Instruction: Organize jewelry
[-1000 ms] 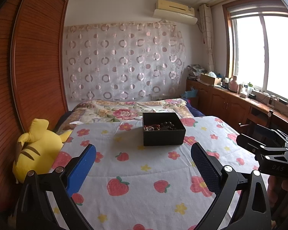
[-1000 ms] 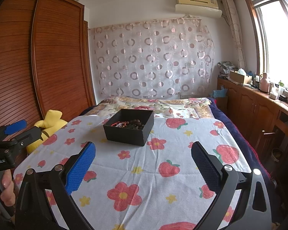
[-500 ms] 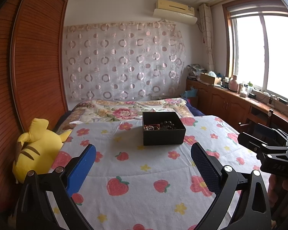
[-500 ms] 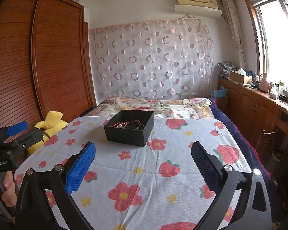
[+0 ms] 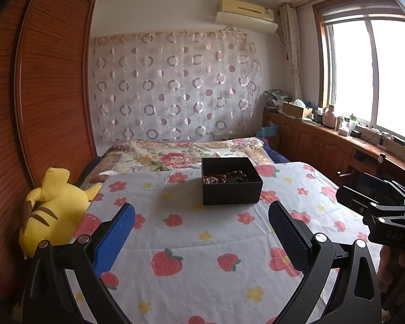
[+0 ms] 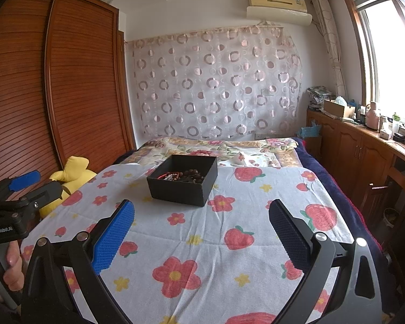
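Wardrobe (image 5: pixel 54 102) of slatted wood ran along the far left wall. A yellow plush (image 5: pixel 54 205) lay below it at the left edge of the bed, touching the quilt (image 5: pixel 202 243) — white, printed with strawberries and flowers.

Left gripper (image 5: pixel 201 229) hovered above the near part of the quilt, jaws spread wide, nothing between the blue pad (image 5: pixel 116 235) and the dark pad (image 5: pixel 289 235). In the right wrist view a hand (image 6: pixel 12 267) gripped its handle at the far left.

Black box (image 5: pixel 230 182) sat on the quilt toward the middle of the bed, open-topped, well ahead of both grippers. Jewelry (image 5: pixel 225 177) lay inside it — red and pale beads to the left, dark round beads to the right; single pieces too small to separate.

Right gripper (image 6: pixel 201 229) also hung over the quilt, jaws released and empty, box ahead and slightly left of its centre line.

Cabinets (image 6: pixel 359 151) with clutter on top stood under the window (image 5: pixel 372 75) on the right.
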Action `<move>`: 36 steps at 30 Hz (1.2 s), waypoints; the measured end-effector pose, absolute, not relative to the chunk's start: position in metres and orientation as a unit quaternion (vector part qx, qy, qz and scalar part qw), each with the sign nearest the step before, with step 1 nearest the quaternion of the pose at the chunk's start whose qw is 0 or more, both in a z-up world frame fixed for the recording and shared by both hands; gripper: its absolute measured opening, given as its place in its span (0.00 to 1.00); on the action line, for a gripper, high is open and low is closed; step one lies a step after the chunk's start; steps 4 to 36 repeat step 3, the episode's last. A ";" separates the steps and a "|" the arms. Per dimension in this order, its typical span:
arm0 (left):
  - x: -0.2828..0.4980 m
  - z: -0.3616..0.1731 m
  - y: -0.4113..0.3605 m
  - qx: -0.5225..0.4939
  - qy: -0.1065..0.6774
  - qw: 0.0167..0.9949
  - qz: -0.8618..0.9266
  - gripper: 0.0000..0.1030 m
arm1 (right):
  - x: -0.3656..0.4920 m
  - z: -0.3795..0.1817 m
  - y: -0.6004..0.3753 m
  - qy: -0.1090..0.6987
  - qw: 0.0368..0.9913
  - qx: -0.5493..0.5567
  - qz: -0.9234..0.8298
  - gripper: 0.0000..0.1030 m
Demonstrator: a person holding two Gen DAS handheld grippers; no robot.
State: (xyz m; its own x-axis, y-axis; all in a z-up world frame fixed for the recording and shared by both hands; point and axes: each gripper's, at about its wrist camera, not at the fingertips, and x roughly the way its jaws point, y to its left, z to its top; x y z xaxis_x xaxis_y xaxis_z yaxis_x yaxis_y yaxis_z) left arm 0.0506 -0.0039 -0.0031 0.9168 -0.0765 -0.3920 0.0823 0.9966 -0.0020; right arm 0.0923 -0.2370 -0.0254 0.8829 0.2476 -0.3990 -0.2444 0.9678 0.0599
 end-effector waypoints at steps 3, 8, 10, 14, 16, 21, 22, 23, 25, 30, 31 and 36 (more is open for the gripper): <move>0.050 -0.003 -0.004 0.005 0.201 0.979 -0.043 0.93 | 0.092 -0.025 -0.236 0.206 0.970 0.004 0.126 0.98; 0.050 -0.003 -0.004 0.005 0.201 0.979 -0.043 0.93 | 0.092 -0.025 -0.236 0.206 0.970 0.004 0.126 0.98; 0.050 -0.003 -0.004 0.005 0.201 0.979 -0.043 0.93 | 0.092 -0.025 -0.236 0.206 0.970 0.004 0.126 0.98; 0.050 -0.003 -0.004 0.005 0.201 0.979 -0.043 0.93 | 0.092 -0.025 -0.236 0.206 0.970 0.004 0.126 0.98; 0.050 -0.003 -0.004 0.005 0.201 0.979 -0.043 0.93 | 0.092 -0.025 -0.236 0.206 0.970 0.004 0.126 0.98; 0.050 -0.003 -0.004 0.005 0.201 0.979 -0.043 0.93 | 0.092 -0.025 -0.236 0.206 0.970 0.004 0.126 0.98; 0.050 -0.003 -0.004 0.005 0.201 0.979 -0.043 0.93 | 0.092 -0.025 -0.236 0.206 0.970 0.004 0.126 0.98; 0.050 -0.003 -0.004 0.005 0.201 0.979 -0.043 0.93 | 0.092 -0.025 -0.236 0.206 0.970 0.004 0.126 0.98; 0.050 -0.003 -0.004 0.005 0.201 0.979 -0.043 0.93 | 0.092 -0.025 -0.236 0.206 0.970 0.004 0.126 0.98; 0.050 -0.003 -0.004 0.005 0.201 0.979 -0.043 0.93 | 0.092 -0.025 -0.236 0.206 0.970 0.004 0.126 0.98; 0.050 -0.003 -0.004 0.005 0.201 0.979 -0.043 0.93 | 0.092 -0.025 -0.236 0.206 0.970 0.004 0.126 0.98; 0.050 -0.003 -0.004 0.005 0.201 0.979 -0.043 0.93 | 0.092 -0.025 -0.236 0.206 0.970 0.004 0.126 0.98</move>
